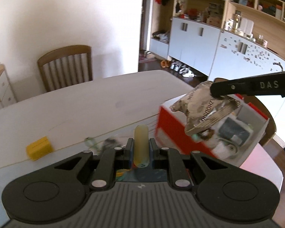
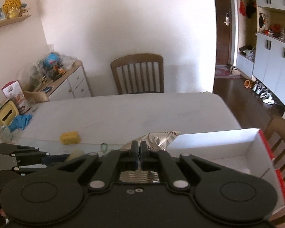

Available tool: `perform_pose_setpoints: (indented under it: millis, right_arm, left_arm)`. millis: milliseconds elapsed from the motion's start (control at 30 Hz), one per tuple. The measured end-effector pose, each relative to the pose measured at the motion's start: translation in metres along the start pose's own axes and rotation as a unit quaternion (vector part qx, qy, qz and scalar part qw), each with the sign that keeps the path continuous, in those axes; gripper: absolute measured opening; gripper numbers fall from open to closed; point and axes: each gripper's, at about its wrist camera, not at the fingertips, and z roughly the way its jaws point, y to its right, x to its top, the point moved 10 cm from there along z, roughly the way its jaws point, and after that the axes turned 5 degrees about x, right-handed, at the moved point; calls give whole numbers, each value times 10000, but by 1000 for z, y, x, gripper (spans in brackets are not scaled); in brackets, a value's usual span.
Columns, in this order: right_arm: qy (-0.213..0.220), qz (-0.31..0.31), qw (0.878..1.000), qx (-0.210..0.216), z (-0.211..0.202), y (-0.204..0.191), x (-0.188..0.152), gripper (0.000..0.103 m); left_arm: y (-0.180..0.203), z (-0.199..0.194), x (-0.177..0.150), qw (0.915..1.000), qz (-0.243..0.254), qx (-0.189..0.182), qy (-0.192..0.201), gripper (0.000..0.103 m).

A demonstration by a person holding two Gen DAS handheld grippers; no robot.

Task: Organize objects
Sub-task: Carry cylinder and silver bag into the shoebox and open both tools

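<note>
My left gripper (image 1: pixel 141 142) is shut on a pale yellow translucent tube (image 1: pixel 141 145) that stands between its jaws, above the table. My right gripper (image 2: pixel 139 147) is shut on a crumpled silver foil packet (image 2: pixel 155 138). In the left wrist view that foil packet (image 1: pixel 203 110) hangs from the right gripper (image 1: pixel 216 92) over a red and white box (image 1: pixel 172 131) with several items inside. From the right wrist view the box (image 2: pixel 237 148) shows its white inner walls at the right. The left gripper (image 2: pixel 74 154) sits low at the left there, with the tube tip showing.
A yellow block (image 1: pixel 39 148) (image 2: pixel 70 137) lies on the white table (image 1: pixel 85 102), with a green loop (image 2: pixel 104 146) near it. Wooden chairs (image 2: pixel 138 74) stand at the far side and right. Blue gloves (image 2: pixel 21 121), a yellow tissue box (image 2: pixel 6 115) and a tin crowd the table's left end.
</note>
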Motion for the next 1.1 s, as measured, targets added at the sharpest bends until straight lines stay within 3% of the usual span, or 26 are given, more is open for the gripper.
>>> perform_pose_setpoints:
  millis: [300, 533, 1100]
  right_arm:
    - [3, 93, 10000, 7, -12, 68, -1, 1]
    - [-91, 211, 9997, 52, -12, 113, -11, 1]
    - [-654, 314, 9971, 207, 28, 161, -53, 1]
  left_arm:
    - [73, 27, 24, 9998, 140, -139, -76, 16]
    - [122, 50, 25, 9988, 351, -192, -271, 16]
    - [177, 111, -9, 9927, 401, -147, -1128, 16]
